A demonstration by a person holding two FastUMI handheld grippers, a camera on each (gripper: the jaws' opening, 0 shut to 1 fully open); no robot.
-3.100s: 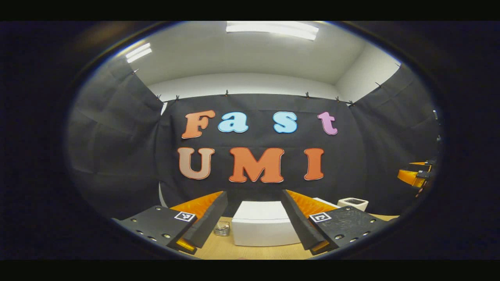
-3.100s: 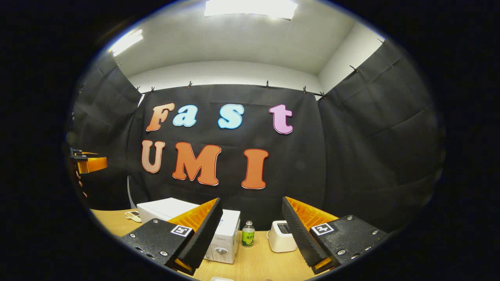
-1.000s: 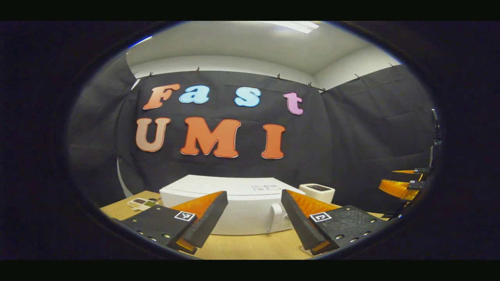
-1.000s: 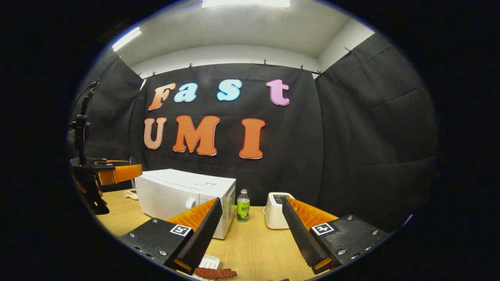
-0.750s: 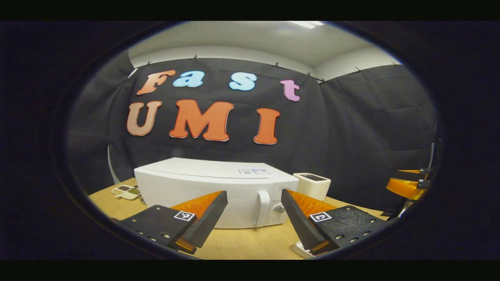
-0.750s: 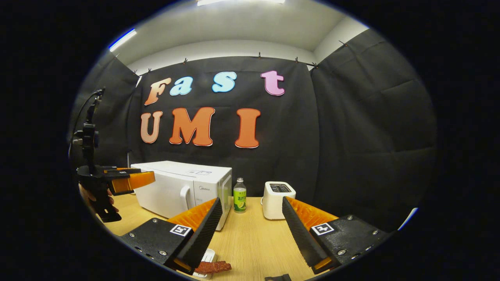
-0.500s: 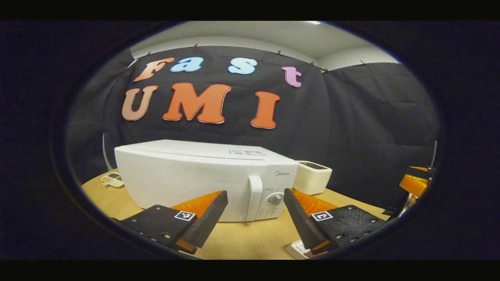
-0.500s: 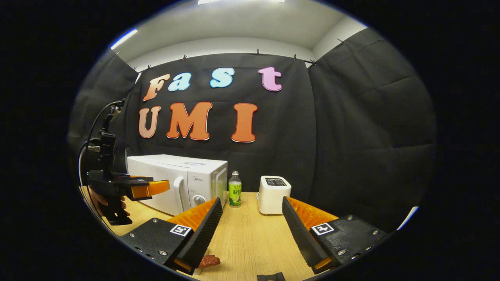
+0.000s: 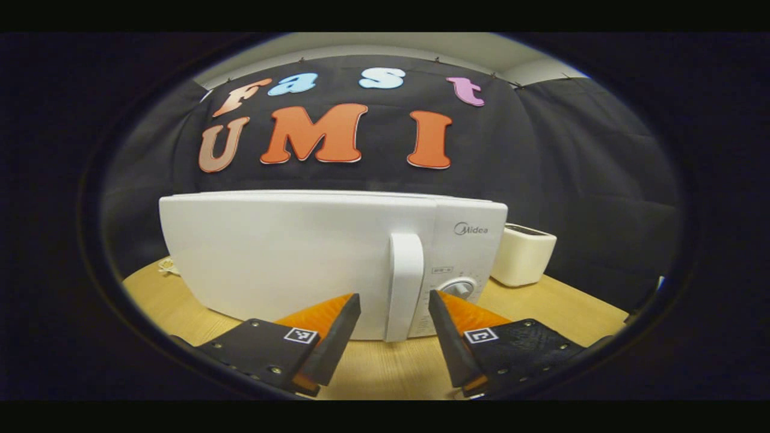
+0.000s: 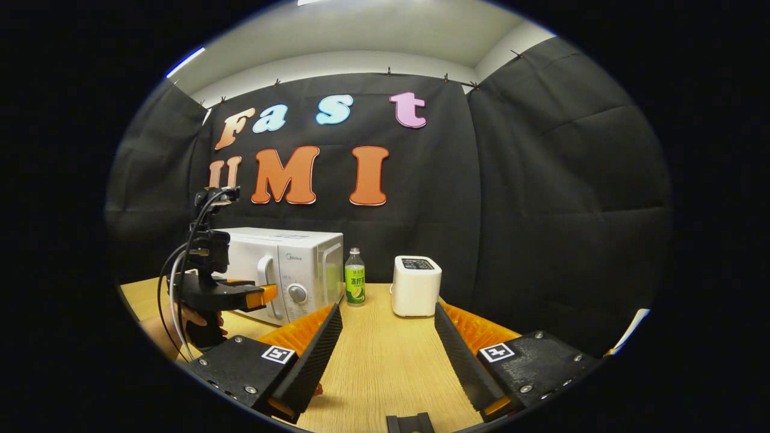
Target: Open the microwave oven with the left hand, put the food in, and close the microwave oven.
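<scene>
White box-shaped microwave oven (image 9: 301,258), door closed, standing on the light wooden bench (image 9: 391,367) against the black cloth wall; its upright white bar handle (image 9: 404,282) sits at the door's right edge, with a round control dial (image 9: 460,287) on the panel beside it. Left gripper (image 9: 394,307): fingers spread apart, one on either side of the lower part of the handle, gripping nothing; whether they touch it cannot be told. In the right gripper view the same gripper (image 10: 264,294), held by a hand (image 10: 201,319), is level with the handle at the oven front (image 10: 289,270). Small green-labelled clear plastic bottle (image 10: 354,284) just right of the oven; white boxy toaster (image 10: 416,285) near it, further right. Right gripper (image 10: 388,337): fingers wide apart, empty, above bare bench, well apart from the oven.
</scene>
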